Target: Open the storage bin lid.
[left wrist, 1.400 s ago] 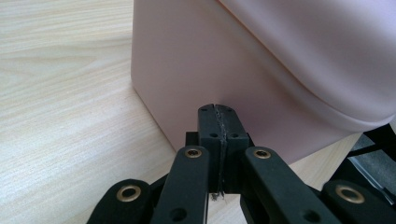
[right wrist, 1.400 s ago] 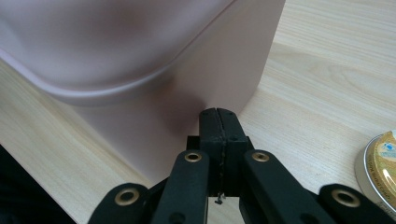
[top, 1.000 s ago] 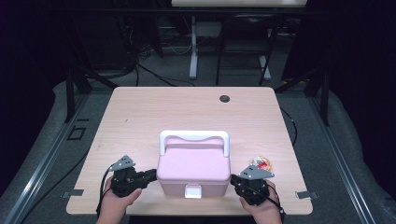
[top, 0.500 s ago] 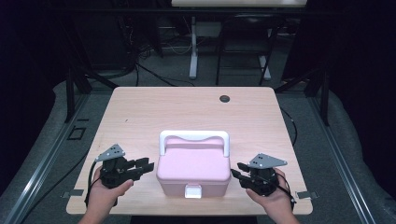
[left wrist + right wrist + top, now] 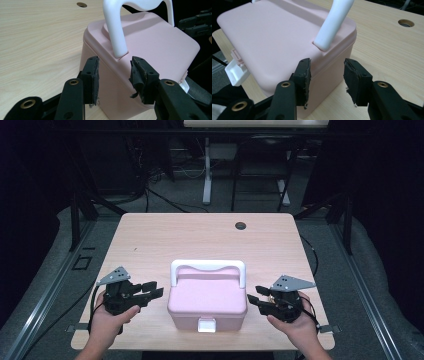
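At the near edge of the table (image 5: 150, 240), a pink box (image 5: 207, 300) with a white handle (image 5: 208, 267) and a white front latch (image 5: 206, 324) sits between the two grippers. The left gripper (image 5: 152, 289) has its jaws parted and empty, pointing at the box's left side, just short of it. The right gripper (image 5: 253, 299) is likewise parted and empty, aimed at the box's right side. Farther back, a round hole (image 5: 241, 225) marks the tabletop.
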`<state>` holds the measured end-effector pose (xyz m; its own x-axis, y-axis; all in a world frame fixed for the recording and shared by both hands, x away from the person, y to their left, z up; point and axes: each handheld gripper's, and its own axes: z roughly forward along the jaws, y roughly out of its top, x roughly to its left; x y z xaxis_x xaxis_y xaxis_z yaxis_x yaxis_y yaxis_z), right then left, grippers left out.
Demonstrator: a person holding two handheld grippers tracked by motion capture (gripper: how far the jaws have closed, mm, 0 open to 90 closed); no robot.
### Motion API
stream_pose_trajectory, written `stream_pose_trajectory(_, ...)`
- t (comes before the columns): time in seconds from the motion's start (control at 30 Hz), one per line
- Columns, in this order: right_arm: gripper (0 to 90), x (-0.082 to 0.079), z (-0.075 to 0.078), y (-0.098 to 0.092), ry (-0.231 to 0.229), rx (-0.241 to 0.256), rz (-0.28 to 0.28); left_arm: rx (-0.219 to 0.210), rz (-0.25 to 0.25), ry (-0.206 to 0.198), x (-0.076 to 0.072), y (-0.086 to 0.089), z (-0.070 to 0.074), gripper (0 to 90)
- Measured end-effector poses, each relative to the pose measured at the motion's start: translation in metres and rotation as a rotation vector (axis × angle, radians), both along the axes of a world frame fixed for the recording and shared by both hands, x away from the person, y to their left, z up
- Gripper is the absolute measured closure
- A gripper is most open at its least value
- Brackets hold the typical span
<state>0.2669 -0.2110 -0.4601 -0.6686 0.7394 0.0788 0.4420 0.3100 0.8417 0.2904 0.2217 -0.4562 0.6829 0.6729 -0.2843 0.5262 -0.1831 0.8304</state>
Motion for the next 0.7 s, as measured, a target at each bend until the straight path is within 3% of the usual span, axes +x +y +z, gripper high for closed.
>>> stream_pose_trajectory(0.53,54.7,0.005,0.021,0.004,-0.027,0.075,0.04,-0.003,-0.03,0.001,0.01,-0.013,0.009,53.0)
stream_pose_trajectory(0.7,52.6,0.008,0.024,0.011,-0.05,0.068,0.058,0.012,-0.041,-0.015,0.011,-0.016,0.009,50.8)
